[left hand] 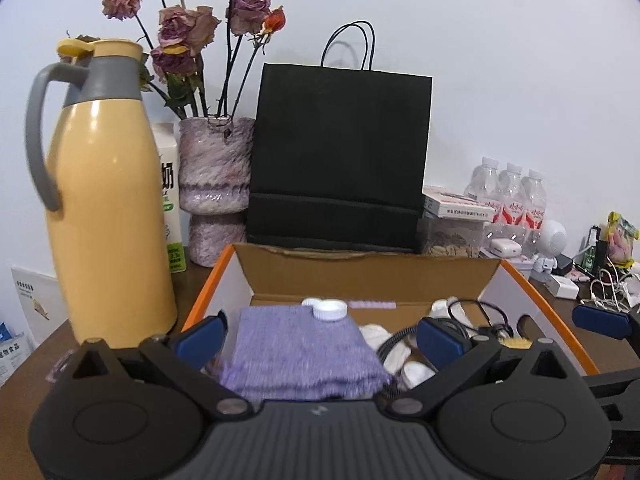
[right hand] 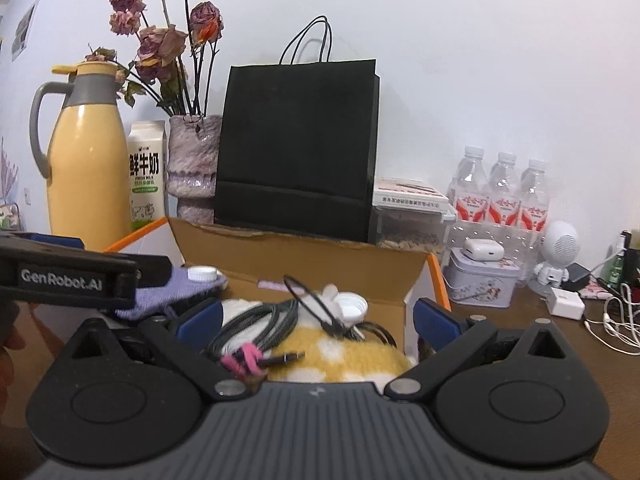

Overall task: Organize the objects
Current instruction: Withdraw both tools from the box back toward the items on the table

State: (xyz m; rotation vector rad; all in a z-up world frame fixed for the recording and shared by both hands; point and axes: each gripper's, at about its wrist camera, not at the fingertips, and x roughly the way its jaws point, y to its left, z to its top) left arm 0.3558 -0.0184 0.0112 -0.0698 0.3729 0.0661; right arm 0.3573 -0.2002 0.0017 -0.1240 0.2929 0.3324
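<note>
Left gripper (left hand: 318,338): jaws spread wide, holding nothing; its blue pads flank the near end of the purple cloth without touching it.
Purple cloth (left hand: 298,350): lies folded in the left half of the box, straight ahead of and just below the left jaws, its long axis running away from the camera.
White cap (left hand: 330,311): rests on the far edge of the cloth, beyond the left jaws.
Right gripper (right hand: 318,322): jaws also wide apart and empty, hovering over the right half of the box.
Cable bundle (right hand: 260,326): a coiled dark braided cable with a pink tie, lying across the yellow spotted fabric (right hand: 340,354), just ahead of the right jaws and toward their left pad; its length runs diagonally from near-left to far-right.
Nearer arm: the left for the cloth, the right for the cable.
Pose: both grippers point forward and slightly down, side by side, the left one's body crossing the right camera's left edge.
Cardboard box (left hand: 360,270): open, orange-edged, on the wooden table.
Behind: a black paper bag (left hand: 340,152).
</note>
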